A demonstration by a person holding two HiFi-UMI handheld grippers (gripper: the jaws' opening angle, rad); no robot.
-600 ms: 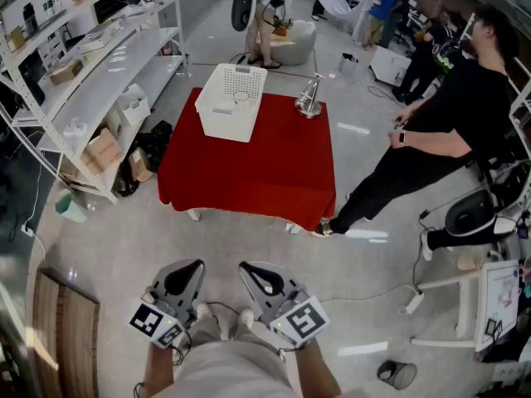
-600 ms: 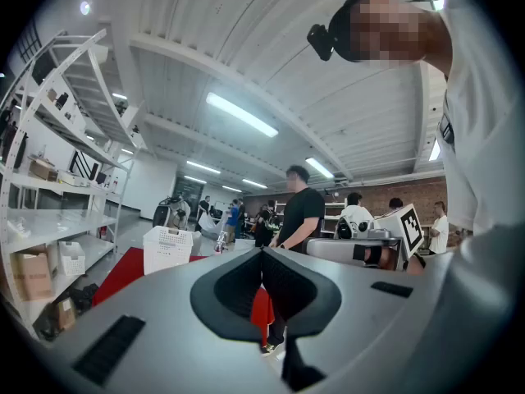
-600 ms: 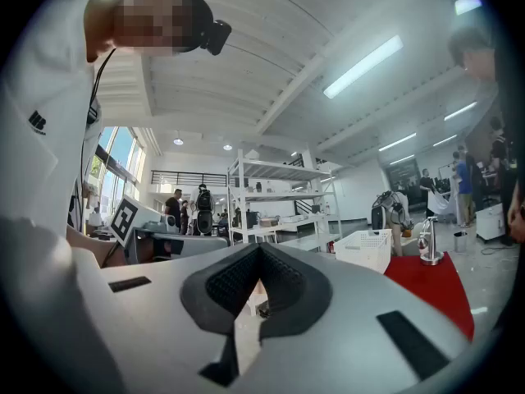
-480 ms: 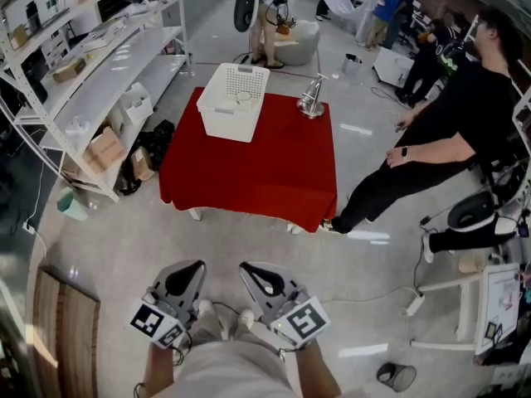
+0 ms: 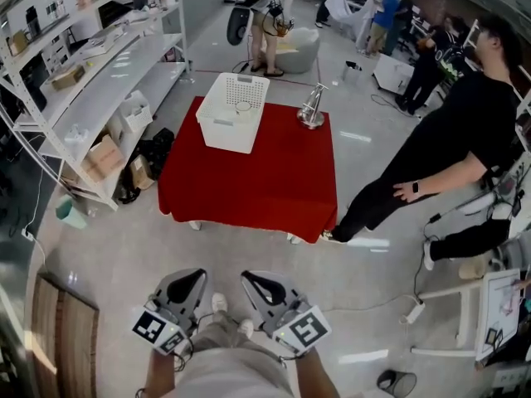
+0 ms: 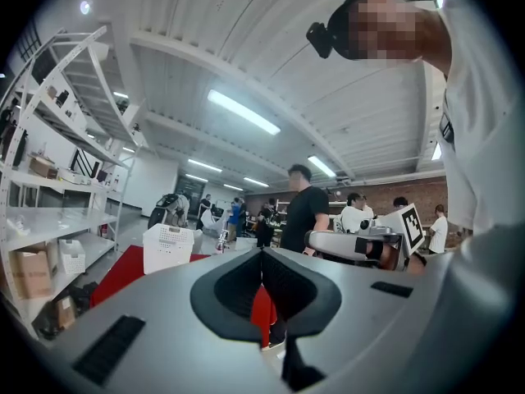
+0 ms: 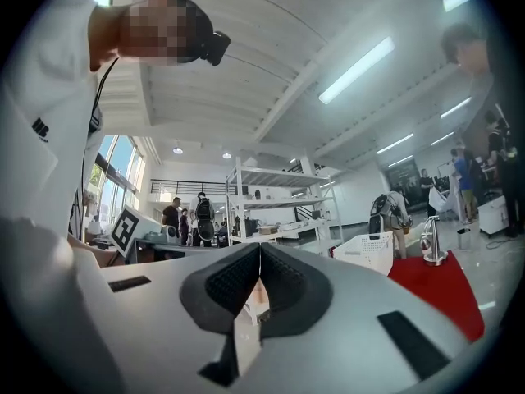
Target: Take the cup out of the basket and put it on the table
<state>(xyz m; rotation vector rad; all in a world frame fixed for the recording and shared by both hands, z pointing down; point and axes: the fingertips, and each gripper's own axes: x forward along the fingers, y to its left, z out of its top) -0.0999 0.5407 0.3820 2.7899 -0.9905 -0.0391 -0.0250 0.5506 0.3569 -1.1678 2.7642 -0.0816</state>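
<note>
- Shifted since the earlier frame: the bystander (image 5: 465, 131) in black is now seen with the arm dropped toward the hip. Both grippers are seen lower in the head view. Table and basket are placed much as before.
- Table (image 5: 249, 181), red-clothed: kept well apart from the grippers, with a stretch of bare floor (image 5: 249, 259) lying between.
- Basket (image 5: 222, 131), white: stood on the far left part of the table. A metal stand (image 5: 311, 110) is set near it at the far right corner.
- Left gripper (image 5: 184, 284) and right gripper (image 5: 264, 287): held side by side, close to the body. Each pair of jaws is closed pad to pad, with nothing caught between.
- Cup (image 5: 242, 105): made out only as a small round rim inside the basket, untouched.
- Progress, as judged: nothing of the task is done yet. The table is still to be approached and a gripper opened. The cup is still to be gripped, lifted out and set on the cloth.
</note>
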